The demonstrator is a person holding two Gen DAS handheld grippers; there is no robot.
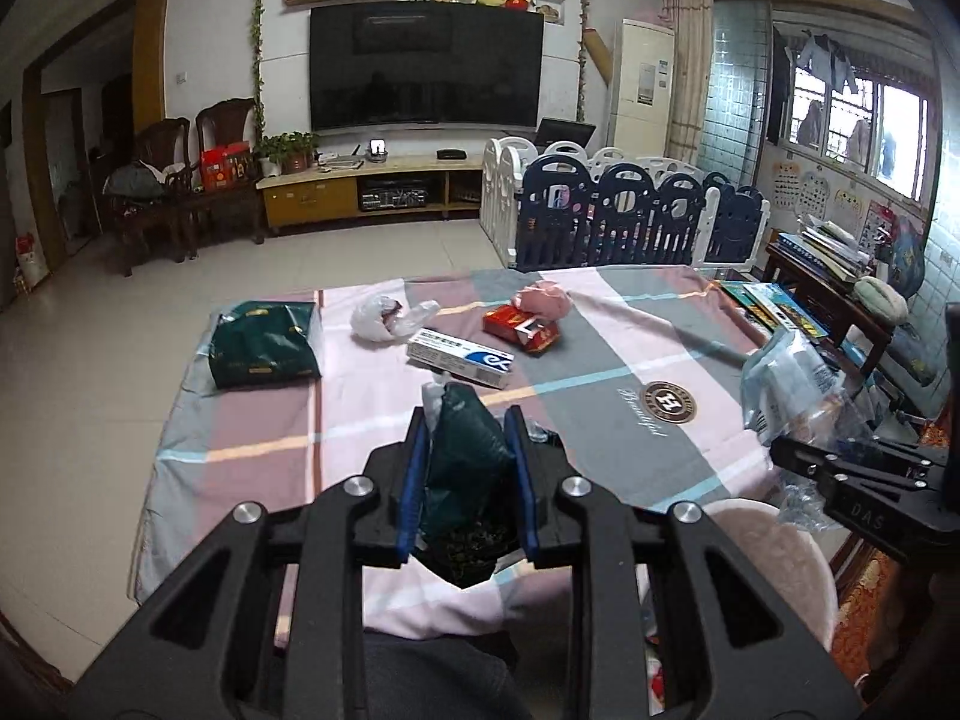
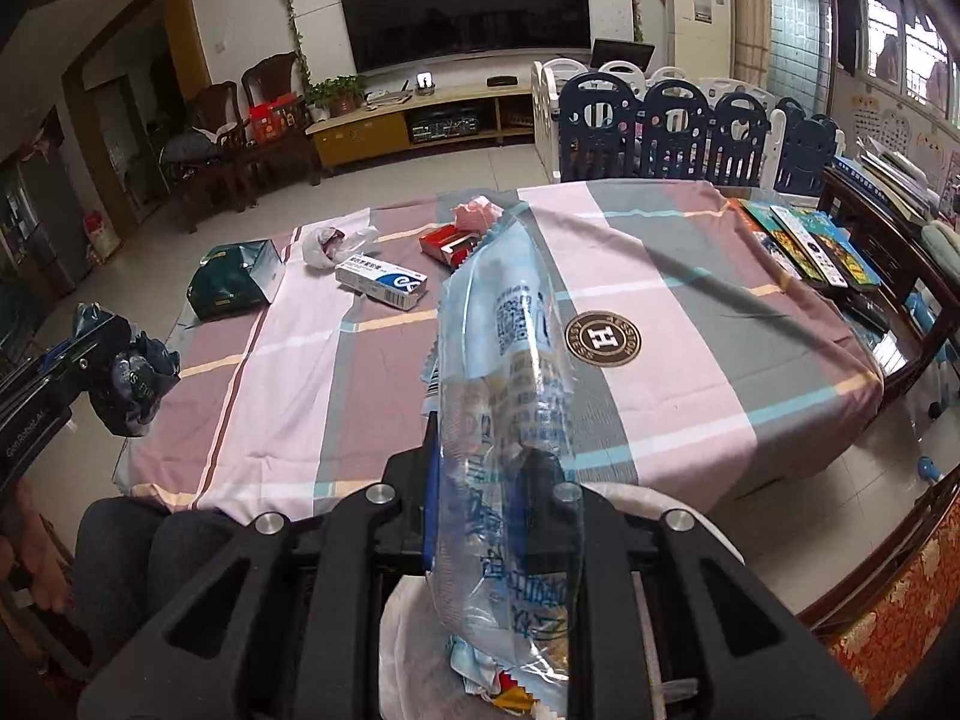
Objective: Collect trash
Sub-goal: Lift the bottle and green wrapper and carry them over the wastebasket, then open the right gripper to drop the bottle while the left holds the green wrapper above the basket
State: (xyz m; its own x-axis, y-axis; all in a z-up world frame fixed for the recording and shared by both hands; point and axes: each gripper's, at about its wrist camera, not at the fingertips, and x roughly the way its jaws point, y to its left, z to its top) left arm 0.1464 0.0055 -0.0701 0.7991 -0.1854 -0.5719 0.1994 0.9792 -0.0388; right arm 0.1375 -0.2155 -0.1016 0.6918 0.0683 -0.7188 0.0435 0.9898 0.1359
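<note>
My left gripper (image 1: 467, 426) is shut on a crumpled dark green wrapper (image 1: 462, 468), held above the table's near edge; it also shows in the right wrist view (image 2: 135, 378). My right gripper (image 2: 486, 450) is shut on a clear blue-printed plastic bag (image 2: 504, 360), held over a white bin (image 2: 414, 648) with trash in it; the bag also shows at the right of the left wrist view (image 1: 786, 378). On the checked tablecloth (image 1: 600, 372) lie a dark green bag (image 1: 264, 345), a white plastic bag (image 1: 384, 318), a white-blue box (image 1: 459, 357), a red box (image 1: 521, 327) and a pink wad (image 1: 543, 297).
Books (image 2: 810, 246) lie along the table's right side. A wooden side table (image 1: 828, 276) with stacked papers stands to the right. A blue-white playpen fence (image 1: 624, 210) stands behind the table. The white bin (image 1: 774, 552) sits below the table's near right corner.
</note>
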